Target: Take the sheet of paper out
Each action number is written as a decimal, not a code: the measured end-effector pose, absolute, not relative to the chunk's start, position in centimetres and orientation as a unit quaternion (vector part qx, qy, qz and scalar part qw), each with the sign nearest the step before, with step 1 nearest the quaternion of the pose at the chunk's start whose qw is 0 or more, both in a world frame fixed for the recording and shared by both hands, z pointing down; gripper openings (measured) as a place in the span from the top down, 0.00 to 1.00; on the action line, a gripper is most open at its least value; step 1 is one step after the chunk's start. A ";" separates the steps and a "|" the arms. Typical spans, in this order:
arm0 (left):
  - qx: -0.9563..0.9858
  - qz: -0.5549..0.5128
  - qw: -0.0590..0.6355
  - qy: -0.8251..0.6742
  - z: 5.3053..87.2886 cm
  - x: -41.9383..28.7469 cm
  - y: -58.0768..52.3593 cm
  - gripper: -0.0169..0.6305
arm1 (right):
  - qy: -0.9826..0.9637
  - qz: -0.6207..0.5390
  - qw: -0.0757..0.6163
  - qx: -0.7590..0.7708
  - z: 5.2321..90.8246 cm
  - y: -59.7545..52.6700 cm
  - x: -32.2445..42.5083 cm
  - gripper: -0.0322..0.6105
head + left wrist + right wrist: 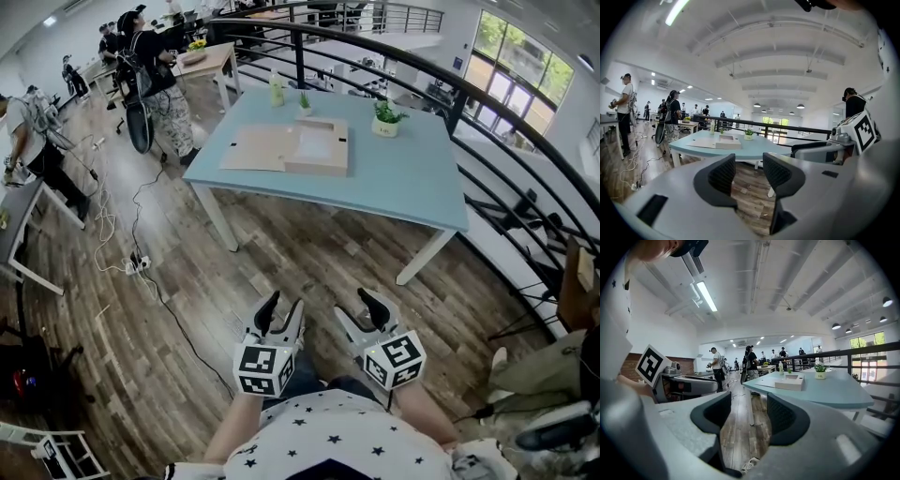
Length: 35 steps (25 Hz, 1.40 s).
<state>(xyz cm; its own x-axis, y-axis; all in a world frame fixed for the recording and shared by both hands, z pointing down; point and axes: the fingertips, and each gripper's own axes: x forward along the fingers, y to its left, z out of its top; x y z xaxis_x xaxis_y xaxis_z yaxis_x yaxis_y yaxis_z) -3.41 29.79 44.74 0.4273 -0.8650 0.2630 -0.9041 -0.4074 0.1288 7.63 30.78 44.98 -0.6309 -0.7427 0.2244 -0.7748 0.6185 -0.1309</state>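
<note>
A shallow open cardboard box lies on the light blue table, its flap folded out to the left. A white sheet of paper rests inside it. Both grippers hover over the wooden floor close to my body, well short of the table. My left gripper is open with nothing between its jaws, and so is my right gripper. In the left gripper view the left gripper points at the distant box. The right gripper also faces the box.
A potted plant, a bottle and a tiny plant stand at the table's far side. A black railing curves behind and to the right. Cables trail on the floor; people stand at the far left.
</note>
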 end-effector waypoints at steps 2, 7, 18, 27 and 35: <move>0.836 0.080 0.130 -0.528 45.2 -3.6 28.3 0.72 | -0.894 0.110 0.072 0.429 45.3 29.3 7.6 0.60; 0.840 0.078 0.145 -0.517 46.0 -4.1 24.1 0.72 | -0.890 0.111 0.067 0.438 45.5 25.1 7.0 0.60; 0.841 0.069 0.145 -0.516 44.7 -6.4 11.5 0.72 | -0.891 0.106 0.064 0.436 43.8 12.7 4.6 0.60; 0.850 0.080 0.133 -0.503 43.0 -7.6 1.9 0.72 | -0.888 0.105 0.059 0.444 42.1 3.5 2.9 0.60; 0.852 0.078 0.132 -0.500 42.9 -9.4 -5.1 0.72 | -0.886 0.103 0.054 0.449 42.0 -3.5 1.0 0.60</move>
<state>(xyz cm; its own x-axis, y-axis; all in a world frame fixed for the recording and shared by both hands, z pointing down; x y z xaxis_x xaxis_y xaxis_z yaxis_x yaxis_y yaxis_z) -9.44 -5.07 42.95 0.4869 -0.8320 0.2660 -0.8735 -0.4642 0.1470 0.95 -3.53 42.05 -0.5917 -0.7841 0.1872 -0.8062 0.5764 -0.1337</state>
